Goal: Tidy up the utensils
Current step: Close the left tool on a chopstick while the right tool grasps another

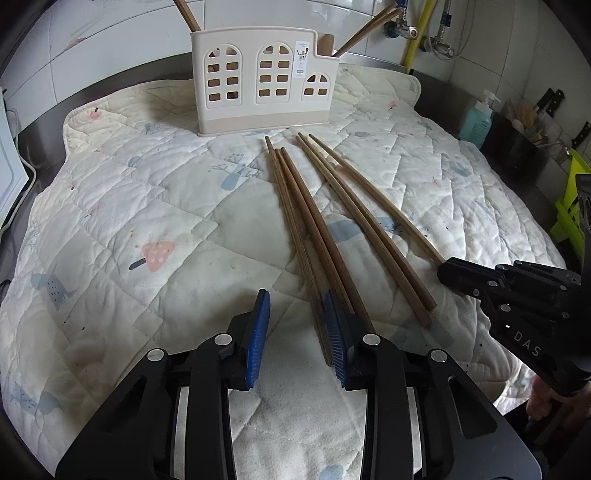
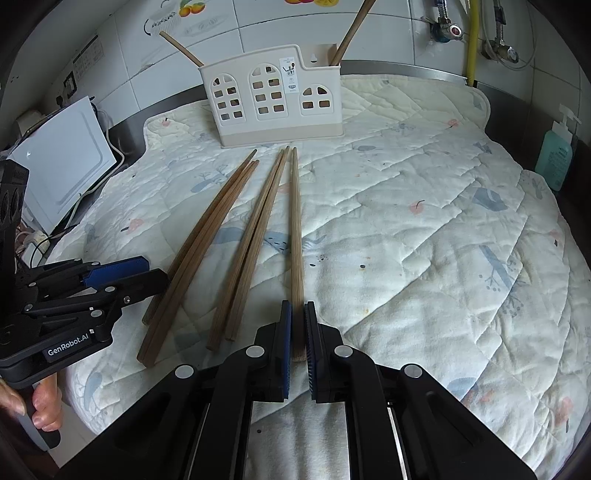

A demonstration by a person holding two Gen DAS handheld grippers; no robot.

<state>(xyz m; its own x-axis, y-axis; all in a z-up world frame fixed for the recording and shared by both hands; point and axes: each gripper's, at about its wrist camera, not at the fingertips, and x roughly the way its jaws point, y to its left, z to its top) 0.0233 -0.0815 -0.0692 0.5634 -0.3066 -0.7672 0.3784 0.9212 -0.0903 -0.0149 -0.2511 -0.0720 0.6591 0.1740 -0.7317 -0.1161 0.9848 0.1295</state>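
Several long wooden chopsticks (image 1: 314,221) lie side by side on a quilted mat (image 1: 129,206), pointing at a cream utensil holder (image 1: 258,81) with arched windows that holds a few chopsticks upright. My left gripper (image 1: 297,314) is open and empty, just left of the near ends of the leftmost chopsticks. My right gripper (image 2: 297,314) is shut on the near end of the rightmost chopstick (image 2: 295,229), which rests on the mat. It shows in the left wrist view (image 1: 448,275) at the right. The holder (image 2: 273,99) stands at the mat's far edge.
A white appliance (image 2: 62,162) with cables stands left of the mat. A blue-green soap bottle (image 2: 556,158) stands at the right. Knives and tools in a dark container (image 1: 524,147) are at far right. Pipes and valves run on the tiled wall (image 1: 417,33).
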